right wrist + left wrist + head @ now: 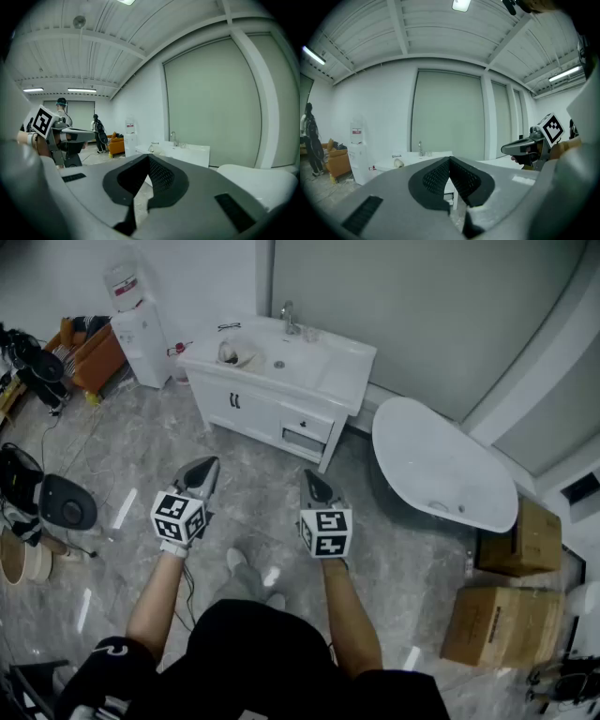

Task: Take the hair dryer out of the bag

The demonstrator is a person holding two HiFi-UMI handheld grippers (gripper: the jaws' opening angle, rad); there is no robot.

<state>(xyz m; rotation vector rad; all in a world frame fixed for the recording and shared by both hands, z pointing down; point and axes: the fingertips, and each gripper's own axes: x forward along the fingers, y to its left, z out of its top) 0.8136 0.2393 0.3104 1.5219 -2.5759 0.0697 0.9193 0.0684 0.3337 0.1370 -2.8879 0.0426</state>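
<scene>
The left claw and the right claw are both clenched on nothing, held side by side above the floor. Only the head view shows the cardboard boxes. It also shows a small pale bundle, perhaps the bag, lying on the counter well ahead of both claws. The gripper views alone show a person standing far off.

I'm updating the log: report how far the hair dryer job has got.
Nothing looks done. In hand: nothing; the left tongs and right tongs are shut and empty, held short of the white vanity. No bag or hair dryer can be made out. Left: everything, finding the bag included.
</scene>
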